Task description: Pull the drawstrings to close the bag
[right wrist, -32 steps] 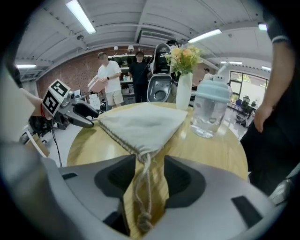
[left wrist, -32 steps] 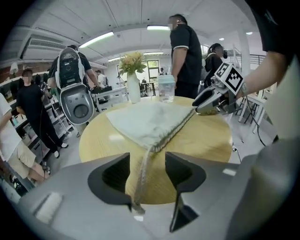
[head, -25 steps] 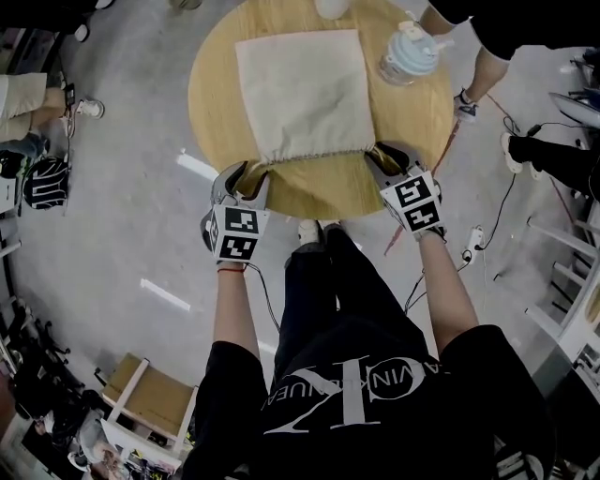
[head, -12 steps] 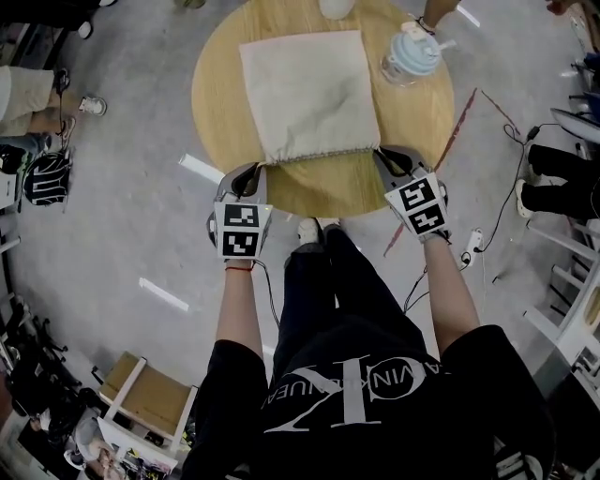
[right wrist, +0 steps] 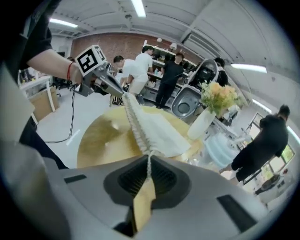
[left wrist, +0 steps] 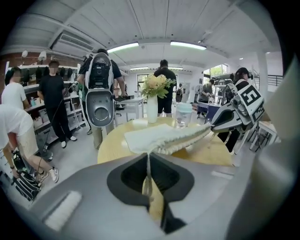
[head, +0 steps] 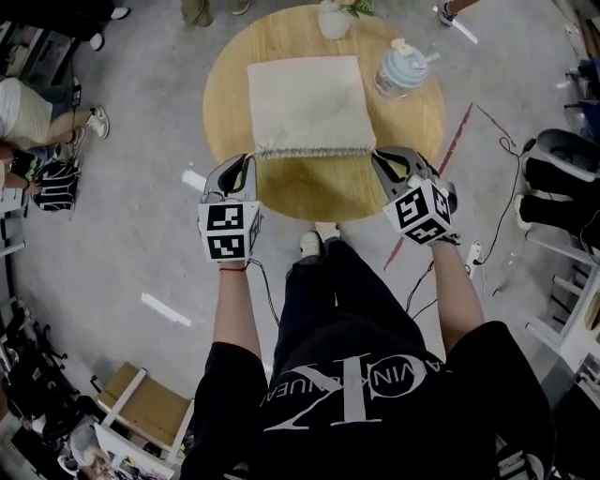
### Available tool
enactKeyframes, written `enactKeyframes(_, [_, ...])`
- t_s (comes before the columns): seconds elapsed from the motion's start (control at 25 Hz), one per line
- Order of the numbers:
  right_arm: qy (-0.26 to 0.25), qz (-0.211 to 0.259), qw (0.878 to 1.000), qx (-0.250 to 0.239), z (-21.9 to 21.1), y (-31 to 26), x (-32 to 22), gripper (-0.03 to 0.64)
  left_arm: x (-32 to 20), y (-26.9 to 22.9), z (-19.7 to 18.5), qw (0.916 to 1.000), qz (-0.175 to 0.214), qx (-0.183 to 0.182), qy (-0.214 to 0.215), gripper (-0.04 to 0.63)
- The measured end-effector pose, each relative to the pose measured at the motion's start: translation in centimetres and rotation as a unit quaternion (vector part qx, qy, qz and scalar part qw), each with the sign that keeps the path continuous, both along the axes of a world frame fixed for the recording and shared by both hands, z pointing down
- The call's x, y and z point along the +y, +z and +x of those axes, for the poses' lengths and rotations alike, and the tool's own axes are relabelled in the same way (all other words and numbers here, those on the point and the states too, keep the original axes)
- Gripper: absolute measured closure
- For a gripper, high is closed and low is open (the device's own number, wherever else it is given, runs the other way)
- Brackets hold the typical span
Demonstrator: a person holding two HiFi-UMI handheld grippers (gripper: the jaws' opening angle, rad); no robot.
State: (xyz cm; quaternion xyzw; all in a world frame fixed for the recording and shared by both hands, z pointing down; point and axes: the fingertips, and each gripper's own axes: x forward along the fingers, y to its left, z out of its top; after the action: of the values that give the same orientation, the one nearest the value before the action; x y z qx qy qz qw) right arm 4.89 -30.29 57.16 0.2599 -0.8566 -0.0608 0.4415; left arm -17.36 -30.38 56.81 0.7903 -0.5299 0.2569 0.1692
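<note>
A cream cloth bag lies flat on the round wooden table, its puckered mouth facing me. My left gripper is at the mouth's left corner, shut on the left drawstring, which runs taut from the jaws to the gathered hem. At the right corner my right gripper is shut on the right drawstring. That cord leaves the jaws straight to the gathered hem. Each gripper shows in the other's view.
A clear lidded bottle stands on the table's far right, a white vase with flowers at its far edge. People stand around the table. A wooden stool sits on the floor at lower left, cables at right.
Both grippers have gone from open beside the bag's corners to shut on the cords and have drawn slightly apart. The bag's mouth is more tightly gathered.
</note>
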Motion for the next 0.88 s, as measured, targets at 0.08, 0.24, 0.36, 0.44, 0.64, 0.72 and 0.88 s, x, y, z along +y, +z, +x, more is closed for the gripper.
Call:
enactKeyframes(0.08, [-0.011, 0.029, 0.999, 0.02, -0.1, -1.3, -0.4, 0.592, -0.3, -1.4, -0.1, 0.9998, 0.017, -0.013, 0.003, 0.575])
enactKeyframes(0.24, [0.008, 0.067, 0.998, 0.015, 0.2, -4.5, -1.6, 0.594, -0.7, -4.4, -0.2, 0.9988, 0.046, -0.016, 0.003, 0.574])
enactKeyframes(0.36, [0.044, 0.04, 0.995, -0.077, 0.0, -7.5, -2.4, 0.594, -1.1, -7.2, -0.6, 0.9973, 0.071, 0.012, -0.012, 0.575])
enactKeyframes(0.44, [0.065, -0.002, 0.985, -0.159, -0.3, -9.3, -2.7, 0.594, -1.3, -8.8, -1.0, 0.9957, 0.083, 0.035, -0.022, 0.575])
enactKeyframes(0.64, [0.067, -0.01, 0.978, -0.195, -0.5, -12.1, -3.4, 0.594, -1.4, -11.4, -1.6, 0.9941, 0.101, 0.031, -0.024, 0.575])
enactKeyframes(0.72, [0.061, 0.014, 0.985, -0.162, -0.5, -12.8, -3.5, 0.594, -1.3, -12.2, -1.8, 0.994, 0.105, 0.016, -0.025, 0.575])
enactKeyframes(0.88, [0.049, 0.045, 0.99, -0.126, -0.3, -14.0, -3.6, 0.595, -1.1, -13.8, -2.5, 0.9933, 0.109, 0.015, -0.034, 0.575])
